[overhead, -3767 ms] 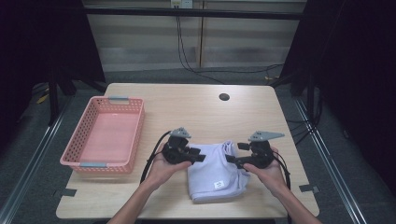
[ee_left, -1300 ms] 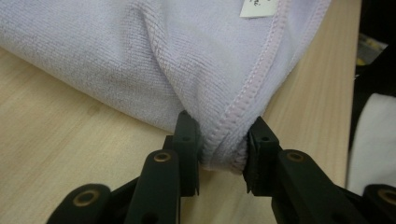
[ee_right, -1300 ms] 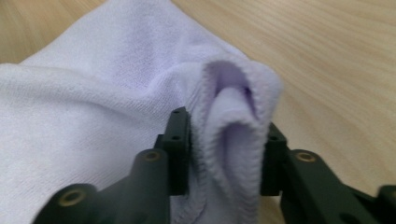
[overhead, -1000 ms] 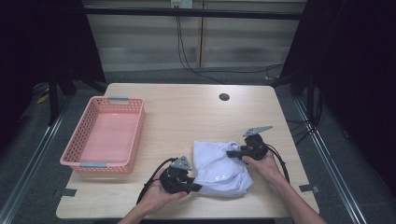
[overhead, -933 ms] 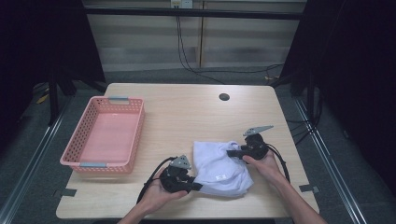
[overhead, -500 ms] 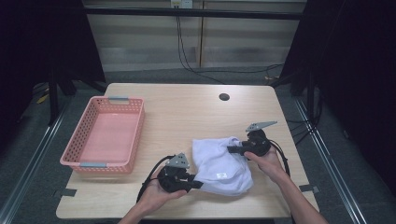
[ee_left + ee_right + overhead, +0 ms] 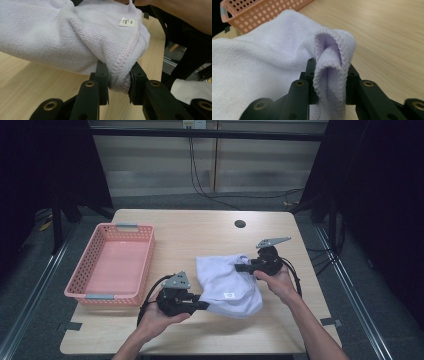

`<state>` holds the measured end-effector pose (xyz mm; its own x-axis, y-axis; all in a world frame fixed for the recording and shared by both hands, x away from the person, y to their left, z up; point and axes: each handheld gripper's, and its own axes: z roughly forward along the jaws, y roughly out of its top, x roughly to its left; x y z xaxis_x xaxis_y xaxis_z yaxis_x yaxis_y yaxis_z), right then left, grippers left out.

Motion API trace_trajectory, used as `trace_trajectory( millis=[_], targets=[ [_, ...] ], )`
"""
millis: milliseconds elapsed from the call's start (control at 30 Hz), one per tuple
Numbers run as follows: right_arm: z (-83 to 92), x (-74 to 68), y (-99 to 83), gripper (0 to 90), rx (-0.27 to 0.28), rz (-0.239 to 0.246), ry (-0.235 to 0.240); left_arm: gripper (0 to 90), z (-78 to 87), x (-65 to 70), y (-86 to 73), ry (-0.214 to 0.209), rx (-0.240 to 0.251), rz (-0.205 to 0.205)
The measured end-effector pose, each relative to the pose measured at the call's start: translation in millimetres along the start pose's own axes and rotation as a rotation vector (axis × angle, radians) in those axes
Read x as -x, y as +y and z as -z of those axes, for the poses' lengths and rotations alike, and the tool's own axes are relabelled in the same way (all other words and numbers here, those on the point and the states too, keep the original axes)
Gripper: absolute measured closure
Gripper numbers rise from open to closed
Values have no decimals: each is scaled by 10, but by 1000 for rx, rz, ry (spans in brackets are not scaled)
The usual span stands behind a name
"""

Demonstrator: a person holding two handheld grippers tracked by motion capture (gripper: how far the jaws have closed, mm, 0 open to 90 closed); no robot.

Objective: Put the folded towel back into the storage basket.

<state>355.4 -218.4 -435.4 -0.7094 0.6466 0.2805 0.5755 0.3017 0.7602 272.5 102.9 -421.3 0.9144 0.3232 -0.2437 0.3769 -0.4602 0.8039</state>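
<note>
**Inspector:** Report the state of the left tool [image 7: 204, 305].

**Assistant:** Clamped on the towel [image 7: 227, 285]. In the left gripper view its two black jaws pinch a stitched hem corner of the lavender towel [image 7: 75, 37], with the cloth bunched between the pads. A small white label [image 7: 127, 22] is sewn near the hem above the grip.

**Inspector:** And the right tool [image 7: 239, 267]?

**Assistant:** Also clamped on the towel. In the right gripper view a folded hem edge [image 7: 332, 67] stands upright between the jaws, with both pads pressed against it.

**Inspector:** Location of the towel?

**Assistant:** Over the counter [image 7: 200, 232], in its right half and toward the near edge. It hangs between the two tools, held at two points. The left grip is nearer the near edge and the right grip is farther in and toward the right edge. Whether its lower fold rests on the counter I cannot tell.

**Inspector:** Other items?

**Assistant:** A pink perforated basket [image 7: 95, 287] sits along the left edge, well apart from the towel. A round cable hole [image 7: 240, 224] lies near the far edge. The person's left hand [image 7: 160, 320] and right hand [image 7: 277, 282] each hold a tool body, with cables trailing from both.
</note>
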Motion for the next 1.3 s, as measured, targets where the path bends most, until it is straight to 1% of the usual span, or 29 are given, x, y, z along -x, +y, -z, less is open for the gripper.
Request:
trace_trajectory(
  millis=[33, 67, 100, 133, 200, 233, 333, 467, 533, 567, 600, 633, 667, 767, 800, 867, 900, 967, 1067, 1133, 1300],
  targets=[
    [-16, -11, 62, 717, 1, 2, 4, 738, 40, -24, 4, 12, 6, 8],
    [-29, -14, 92, 717, -3, 7, 5, 738, 61, -43, 0, 13, 11, 16],
    [-29, -14, 92, 717, -3, 7, 5, 738, 61, -43, 0, 13, 11, 16],
    [-57, -15, 151, 717, 0, 9, 15, 738, 88, -67, -7, 18, 17, 24],
    [-71, -16, 179, 717, 2, 7, 17, 738, 136, -101, -16, 35, 20, 28],
    [-90, -15, 214, 717, 6, 11, 19, 739, 151, -109, -18, 36, 26, 39],
    [-128, -26, 292, 718, 10, 18, 22, 739, 234, -149, 5, 58, 28, 34],
    [-193, -60, 447, 718, 30, 25, 33, 740, 343, -183, 16, 80, 47, 41],
    [-228, -83, 533, 718, 35, 34, 39, 740, 403, -208, 15, 90, 50, 44],
    [-244, -90, 566, 718, 36, 36, 41, 740, 434, -229, 14, 92, 57, 55],
    [-258, -101, 596, 718, 37, 32, 45, 740, 493, -263, 9, 104, 63, 72],
    [-258, -101, 596, 718, 37, 32, 45, 740, 493, -263, 9, 104, 63, 72],
    [-282, -111, 649, 718, 38, 28, 53, 740, 508, -270, 7, 108, 64, 73],
    [-324, -131, 734, 718, 45, 31, 60, 740, 594, -316, -2, 126, 62, 81],
    [-333, -139, 756, 718, 48, 32, 62, 740, 618, -333, -6, 126, 73, 91],
    [-368, -163, 815, 718, 46, 34, 63, 740, 670, -365, -13, 128, 85, 96],
    [-382, -171, 836, 718, 46, 32, 64, 740, 701, -384, -19, 120, 99, 112],
    [-438, -190, 902, 718, 48, 34, 76, 741, 758, -411, -27, 138, 102, 117],
    [-510, -205, 967, 718, 48, 22, 91, 741, 860, -457, -41, 152, 121, 129],
    [-554, -219, 1010, 718, 44, 23, 98, 741, 936, -482, -48, 164, 131, 133],
    [-628, -301, 1187, 718, 50, 41, 114, 740, 1089, -517, -68, 192, 157, 142]
  ],
)
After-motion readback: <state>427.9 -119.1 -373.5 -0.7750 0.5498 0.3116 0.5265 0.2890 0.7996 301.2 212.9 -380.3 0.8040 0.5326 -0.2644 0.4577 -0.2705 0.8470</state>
